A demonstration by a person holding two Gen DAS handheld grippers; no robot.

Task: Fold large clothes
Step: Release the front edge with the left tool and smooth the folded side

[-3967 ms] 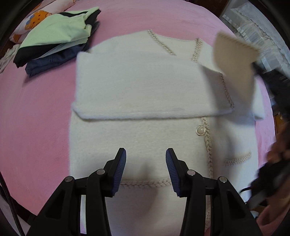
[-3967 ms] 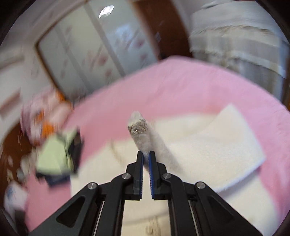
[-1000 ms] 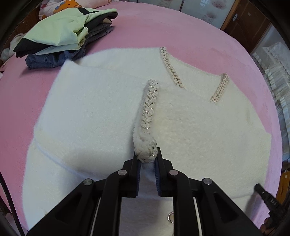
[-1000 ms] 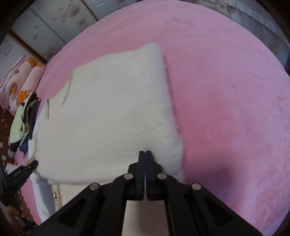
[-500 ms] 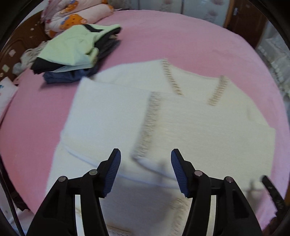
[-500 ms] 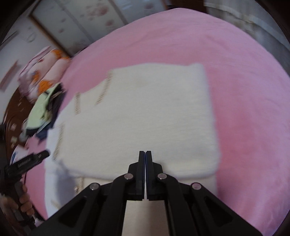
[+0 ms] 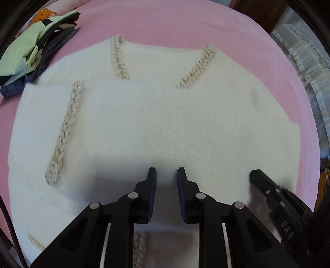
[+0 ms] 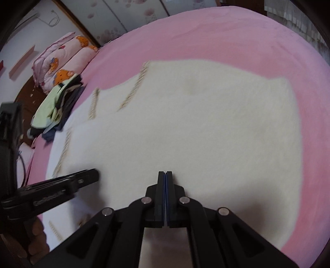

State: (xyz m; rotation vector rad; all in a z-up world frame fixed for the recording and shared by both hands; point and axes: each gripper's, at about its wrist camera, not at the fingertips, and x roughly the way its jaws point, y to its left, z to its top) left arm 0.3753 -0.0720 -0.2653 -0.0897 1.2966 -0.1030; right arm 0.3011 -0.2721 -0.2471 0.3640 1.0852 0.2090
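Two tongs: both low over the cardigan
Left tongs (image 7: 166,181): blue pads apart, gripping nothing
Right tongs (image 8: 165,185): pressed together, empty
White cardigan (image 7: 165,115): sleeves folded in, flat on pink bed (image 7: 165,26)
Folded clothes pile (image 7: 31,53): beside cardigan's far-left corner

A home bedroom: pink bed (image 8: 237,37), cartoon pillows (image 8: 68,59) (floral wardrobe (image 8: 127,14) behind).

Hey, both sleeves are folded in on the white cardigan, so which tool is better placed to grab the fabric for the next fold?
Left, probably. The left tool is open, with the cardigan showing between its jaws. The right tool is shut with nothing visibly between its jaws, so it would need to open first.
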